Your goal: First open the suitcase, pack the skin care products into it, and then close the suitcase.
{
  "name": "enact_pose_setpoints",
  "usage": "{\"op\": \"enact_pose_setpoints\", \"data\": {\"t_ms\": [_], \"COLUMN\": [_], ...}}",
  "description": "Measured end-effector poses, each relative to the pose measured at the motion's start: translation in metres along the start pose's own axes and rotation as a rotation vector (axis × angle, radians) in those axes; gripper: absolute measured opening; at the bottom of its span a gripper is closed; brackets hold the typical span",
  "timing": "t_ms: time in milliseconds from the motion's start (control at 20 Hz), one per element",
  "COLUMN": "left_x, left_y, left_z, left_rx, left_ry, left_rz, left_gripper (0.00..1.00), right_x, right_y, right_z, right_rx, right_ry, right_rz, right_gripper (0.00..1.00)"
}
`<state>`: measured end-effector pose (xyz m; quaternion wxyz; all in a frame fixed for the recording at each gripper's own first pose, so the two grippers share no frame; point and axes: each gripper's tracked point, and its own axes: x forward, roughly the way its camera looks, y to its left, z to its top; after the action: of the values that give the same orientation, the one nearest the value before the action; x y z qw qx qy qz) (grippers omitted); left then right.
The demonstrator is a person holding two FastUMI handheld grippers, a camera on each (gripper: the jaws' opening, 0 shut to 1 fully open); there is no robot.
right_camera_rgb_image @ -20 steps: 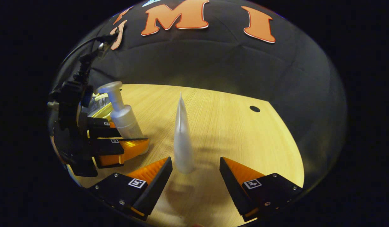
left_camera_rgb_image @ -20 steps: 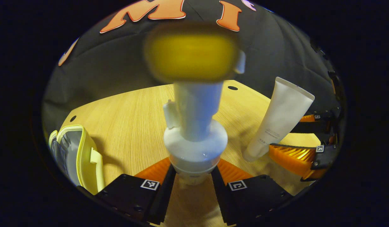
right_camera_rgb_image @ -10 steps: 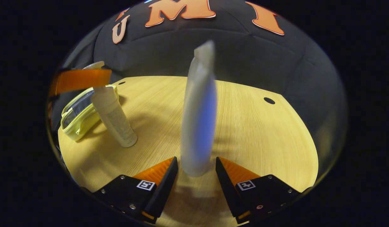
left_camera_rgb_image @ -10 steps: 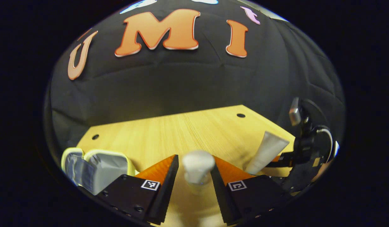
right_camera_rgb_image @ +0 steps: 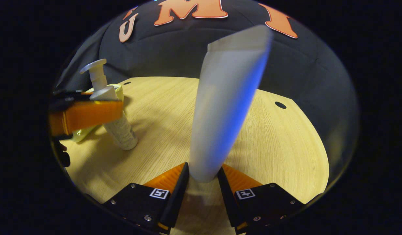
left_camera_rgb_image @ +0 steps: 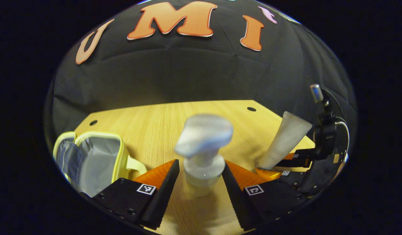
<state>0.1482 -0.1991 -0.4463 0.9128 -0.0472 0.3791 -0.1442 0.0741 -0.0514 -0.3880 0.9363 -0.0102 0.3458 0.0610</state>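
While suitcase (left_camera_rgb_image: 99,160) gapes: bare tabletop (left_camera_rgb_image: 155,124) beyond bottle (left_camera_rgb_image: 202,153).

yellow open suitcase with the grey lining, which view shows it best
The left gripper view: the yellow open suitcase lies lower left, grey lining exposed. In the right gripper view the suitcase is mostly hidden behind the white pump bottle and left gripper.

In the left gripper view the head of the pump bottle (left_camera_rgb_image: 203,135) is blurred at the centre, and its lower body is hidden between the fingers, so the base cannot be seen. At 8 o'clock the open suitcase (left_camera_rgb_image: 99,160) is cut by the picture's edge and partly covered by the left finger; its lining is too dim to tell any content. In the right gripper view the tube (right_camera_rgb_image: 225,101) is blurred along its right side, and its cap end is hidden between the fingers at 6 o'clock.
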Motion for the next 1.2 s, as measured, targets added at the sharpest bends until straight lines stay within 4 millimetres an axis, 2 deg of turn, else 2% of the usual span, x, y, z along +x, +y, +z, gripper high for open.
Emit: {"op": "enact_pose_setpoints", "data": {"t_ms": [100,150,300,350,500,550,650,800,900,1100,1200], "left_x": [0.015,0.023,0.032,0.035,0.036,0.034,0.027,0.003,-0.016,-0.054,-0.080], "left_y": [-0.001,0.000,-0.001,0.000,0.003,0.004,0.007,0.019,0.028,0.063,0.090], "left_z": [-0.025,-0.031,-0.050,-0.046,-0.046,-0.043,-0.034,-0.007,0.014,0.045,0.062], "left_rx": [-0.030,-0.043,-0.073,-0.055,-0.017,-0.016,-0.031,-0.026,-0.020,-0.024,-0.030], "left_ry": [0.039,0.045,0.087,0.073,0.077,0.073,0.068,0.022,-0.010,-0.059,-0.088], "left_rz": [0.006,0.011,0.018,0.023,0.046,0.050,0.054,0.065,0.075,0.108,0.140], "left_gripper": [0.70,0.70,0.71,0.71,0.60,0.60,0.61,0.60,0.60,0.60,0.59], "right_x": [0.000,0.000,0.000,-0.001,-0.001,-0.001,-0.001,-0.003,-0.015,-0.038,-0.056], "right_y": [0.000,-0.001,-0.001,-0.001,0.003,0.003,0.004,0.007,0.011,0.024,0.035], "right_z": [-0.001,0.000,0.000,-0.001,0.000,0.000,-0.001,0.001,0.006,0.045,0.072], "right_rx": [-0.010,-0.015,-0.018,-0.015,-0.018,-0.018,-0.005,-0.021,-0.015,-0.025,-0.036], "right_ry": [-0.002,-0.004,0.000,0.002,-0.001,0.002,0.003,0.007,-0.005,-0.068,-0.115], "right_rz": [0.001,-0.001,0.002,0.003,0.008,0.009,0.011,0.021,0.031,0.050,0.065], "right_gripper": [0.61,0.60,0.60,0.60,0.57,0.53,0.51,0.47,0.46,0.46,0.45]}}
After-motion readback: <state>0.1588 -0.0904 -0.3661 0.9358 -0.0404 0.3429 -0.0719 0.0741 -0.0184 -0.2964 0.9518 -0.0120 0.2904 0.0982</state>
